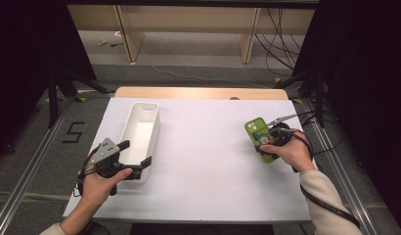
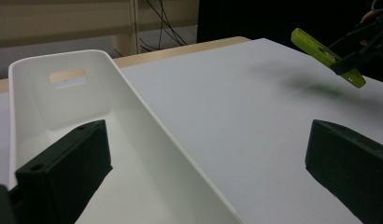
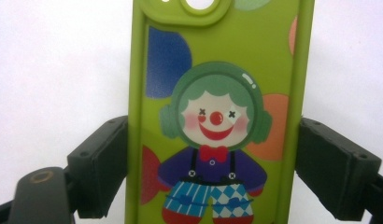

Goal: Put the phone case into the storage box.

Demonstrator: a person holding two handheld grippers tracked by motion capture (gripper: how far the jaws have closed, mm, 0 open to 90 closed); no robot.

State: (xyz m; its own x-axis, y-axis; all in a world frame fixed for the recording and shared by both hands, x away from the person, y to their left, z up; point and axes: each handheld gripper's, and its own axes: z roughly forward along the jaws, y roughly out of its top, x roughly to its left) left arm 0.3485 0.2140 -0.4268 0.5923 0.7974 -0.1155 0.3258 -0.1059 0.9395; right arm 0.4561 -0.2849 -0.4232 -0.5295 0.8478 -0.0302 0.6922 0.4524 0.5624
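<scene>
White table (image 1: 203,161) first, w/ a long white bin (image 1: 139,137) on the left side, nothing in it afaict. Left gripper (image 1: 135,159) sits at the bin's near end, jaws wide, one inside the bin and one outside over its right wall, gripping nothing. Over on the right, the right gripper (image 3: 213,172) is clamped across a green phone case (image 3: 217,116) w/ a clown on it, which looks lifted off the table. Guessing it's mid-carry: next prob means moving the case left over the bin, then letting go.
</scene>
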